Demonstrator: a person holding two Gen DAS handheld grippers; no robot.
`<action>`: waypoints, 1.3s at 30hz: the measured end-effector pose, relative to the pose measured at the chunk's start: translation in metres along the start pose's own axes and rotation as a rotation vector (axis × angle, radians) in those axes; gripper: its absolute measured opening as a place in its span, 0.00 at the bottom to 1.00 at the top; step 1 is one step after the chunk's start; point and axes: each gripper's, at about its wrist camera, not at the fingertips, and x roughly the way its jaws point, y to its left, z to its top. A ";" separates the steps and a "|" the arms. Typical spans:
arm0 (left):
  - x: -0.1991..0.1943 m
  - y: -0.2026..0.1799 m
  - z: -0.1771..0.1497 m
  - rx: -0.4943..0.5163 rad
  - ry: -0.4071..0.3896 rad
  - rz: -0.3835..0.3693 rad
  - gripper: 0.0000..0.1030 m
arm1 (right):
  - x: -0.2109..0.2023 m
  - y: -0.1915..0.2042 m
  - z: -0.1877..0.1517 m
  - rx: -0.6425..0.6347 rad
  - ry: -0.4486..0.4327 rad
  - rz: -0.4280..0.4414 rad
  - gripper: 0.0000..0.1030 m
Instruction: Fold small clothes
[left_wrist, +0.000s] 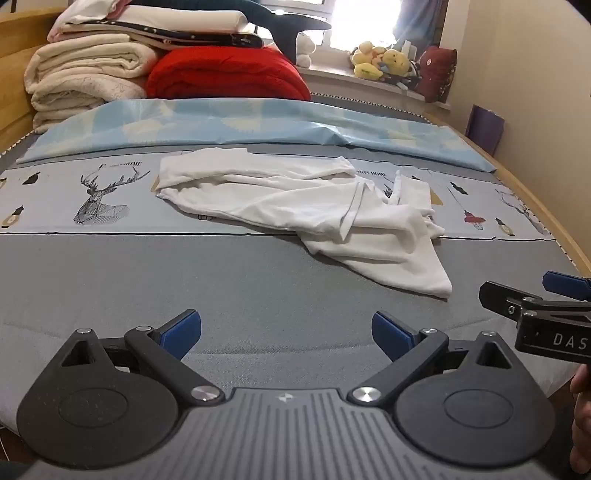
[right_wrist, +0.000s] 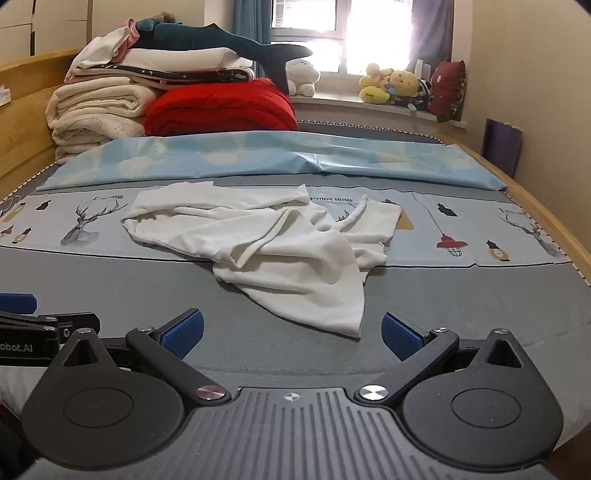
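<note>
A crumpled white garment (left_wrist: 295, 206) is lying on the bed (left_wrist: 184, 280), its long axis running left to right across the printed strip, with one pointed flap trailing down onto the grey part toward the grippers. The right gripper (right_wrist: 291, 332) is sitting nearer — that flap's tip is ending just ahead of it, between its blue fingers (right_wrist: 184, 332) but not touching. The left gripper (left_wrist: 286, 332) is hanging back over bare grey cover, the cloth lying ahead and off to its right. Both are standing wide apart and holding nothing — the first pinch is likely falling to the right hand
</note>
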 end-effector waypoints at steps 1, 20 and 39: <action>-0.001 -0.001 0.000 -0.001 -0.001 -0.002 0.97 | 0.001 0.001 0.001 -0.002 0.000 0.000 0.99; -0.001 0.001 0.001 -0.015 0.001 -0.011 0.97 | -0.001 0.005 0.002 0.004 -0.014 0.011 0.99; 0.001 -0.010 -0.006 0.097 -0.052 -0.010 0.33 | -0.006 -0.057 0.047 0.050 -0.193 -0.018 0.49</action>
